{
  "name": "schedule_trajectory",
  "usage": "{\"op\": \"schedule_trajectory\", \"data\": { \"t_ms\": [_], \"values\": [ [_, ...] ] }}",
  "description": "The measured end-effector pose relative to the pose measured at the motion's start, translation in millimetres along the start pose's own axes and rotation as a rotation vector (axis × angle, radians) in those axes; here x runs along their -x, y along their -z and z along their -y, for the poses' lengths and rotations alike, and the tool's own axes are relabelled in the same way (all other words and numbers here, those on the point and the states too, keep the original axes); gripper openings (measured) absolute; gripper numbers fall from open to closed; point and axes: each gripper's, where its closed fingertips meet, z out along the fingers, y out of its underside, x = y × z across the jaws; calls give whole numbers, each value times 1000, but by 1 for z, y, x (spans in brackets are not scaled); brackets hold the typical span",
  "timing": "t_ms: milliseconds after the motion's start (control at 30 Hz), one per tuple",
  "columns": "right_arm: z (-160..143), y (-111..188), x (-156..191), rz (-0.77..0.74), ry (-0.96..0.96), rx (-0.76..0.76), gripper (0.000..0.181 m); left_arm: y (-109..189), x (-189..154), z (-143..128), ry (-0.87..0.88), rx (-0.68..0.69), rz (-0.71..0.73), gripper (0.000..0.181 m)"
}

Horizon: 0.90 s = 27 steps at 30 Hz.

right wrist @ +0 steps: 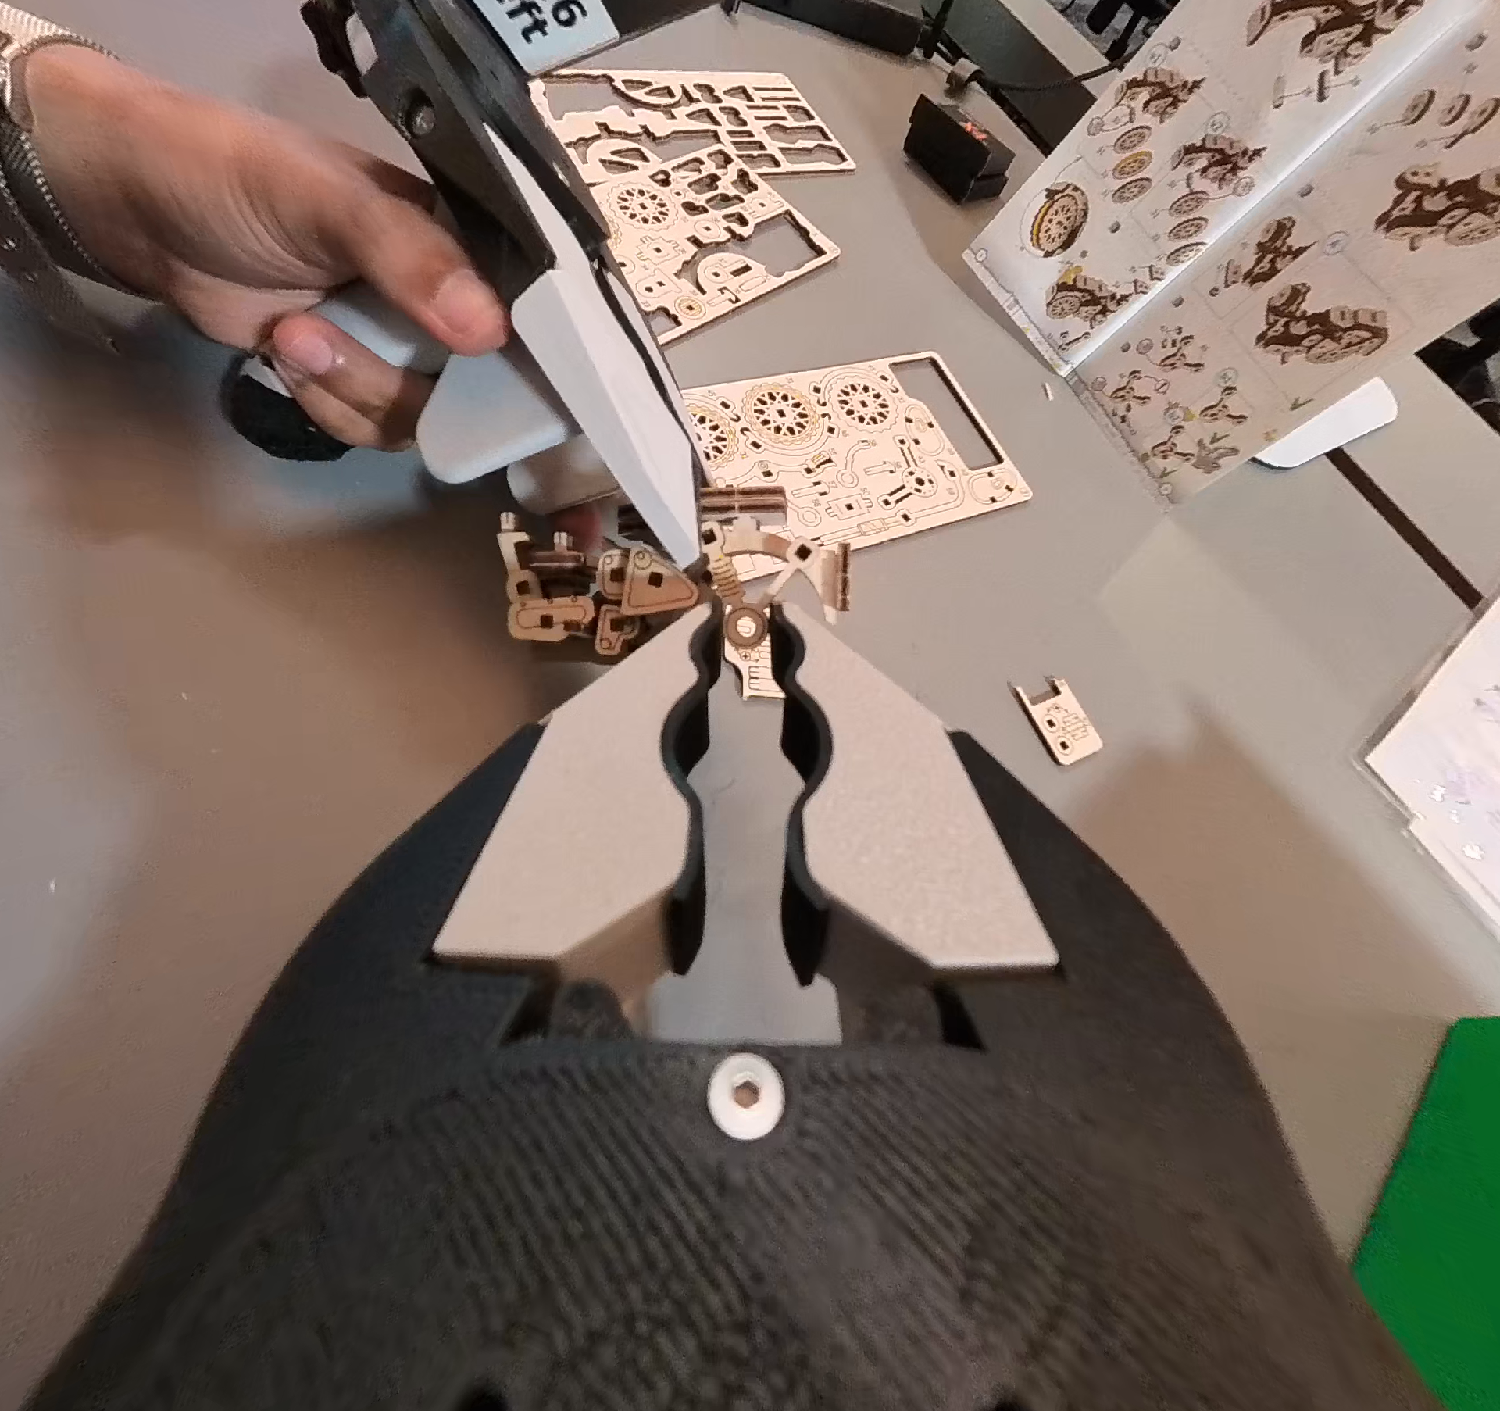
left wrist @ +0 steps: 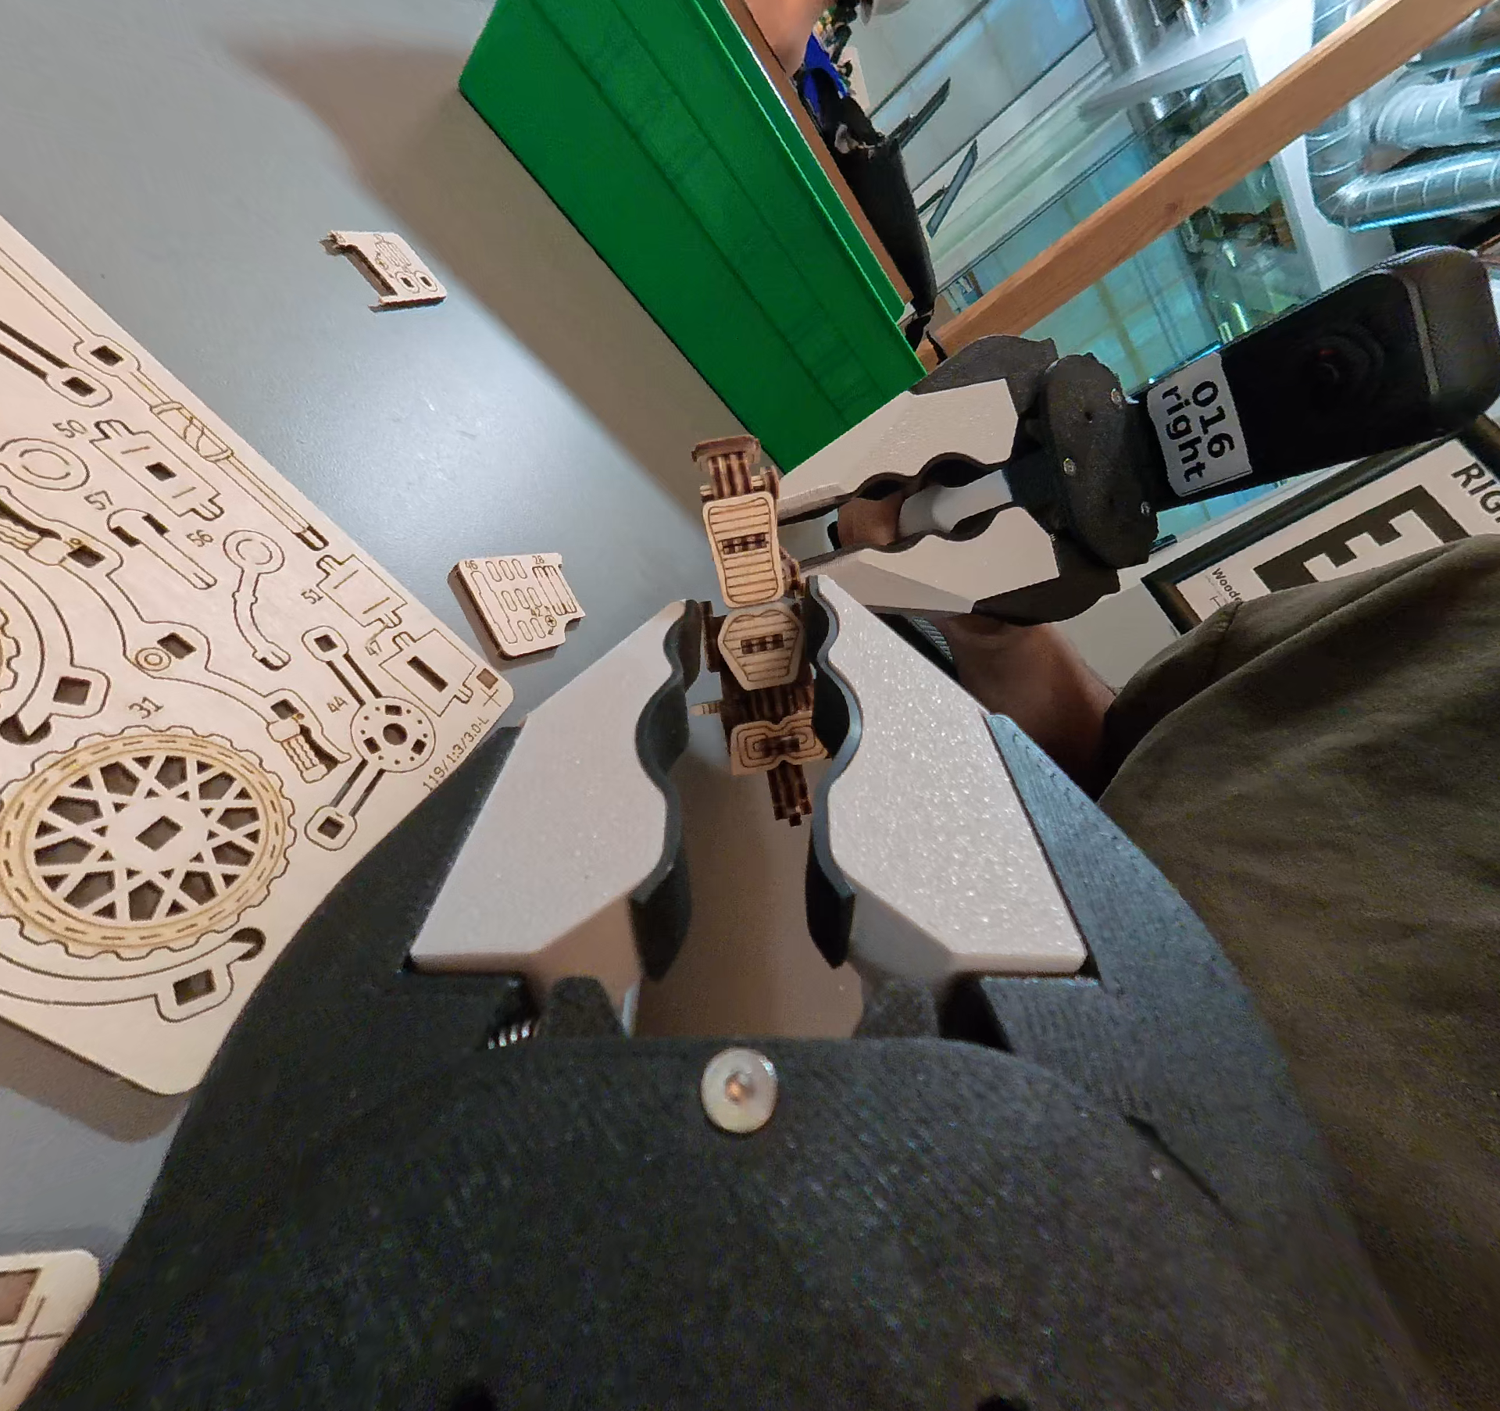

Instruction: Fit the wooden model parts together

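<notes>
A: Where is the wooden model [left wrist: 759,641] sitting right now?

B: It is being held off the table [left wrist: 243,114], clamped between the fingers of the left gripper [left wrist: 751,625]. The jaws are standing narrow, closing on the stacked body of the model, which is poking up past the fingertips.

A: And the other one?

B: The right gripper [right wrist: 745,625] is pinching a thin flat part [right wrist: 751,654] with a ring at its end, jaws nearly together on it. It is bringing that part right up against the model, so I judge that a joint is being lined up.

A: Why one in each?

B: Probably so the left is steadying the body while the right is pressing the piece in; small slots need a firm counter-hold.

A: What is the left wrist view giving you?

B: It is showing the model's ribbed faces head-on, the right gripper coming in from the side, a cut sheet [left wrist: 203,641] with a spoked wheel, two loose pieces [left wrist: 519,605] on the table, and a green bin [left wrist: 690,179] behind.

A: And the right wrist view?

B: It is showing the hand [right wrist: 268,260] gripping the left tool, the model's curved arms spreading sideways, more sheets [right wrist: 852,447] beyond, and an instruction booklet [right wrist: 1258,195] propped open. The exact slot where the parts are meeting is hidden behind the fingertips.
</notes>
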Motion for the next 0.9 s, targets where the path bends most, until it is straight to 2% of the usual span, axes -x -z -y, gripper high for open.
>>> {"op": "schedule_trajectory", "data": {
  "t_ms": [733, 900],
  "values": [
    [-1, 0, -1, 1, -7, -2, 9, -1, 1, 0, -32, -3, 21, 18],
    [0, 1, -1, 3, -10, -6, 9, -1, -1, 2, -61, -19, 24, 21]
  ]
}}
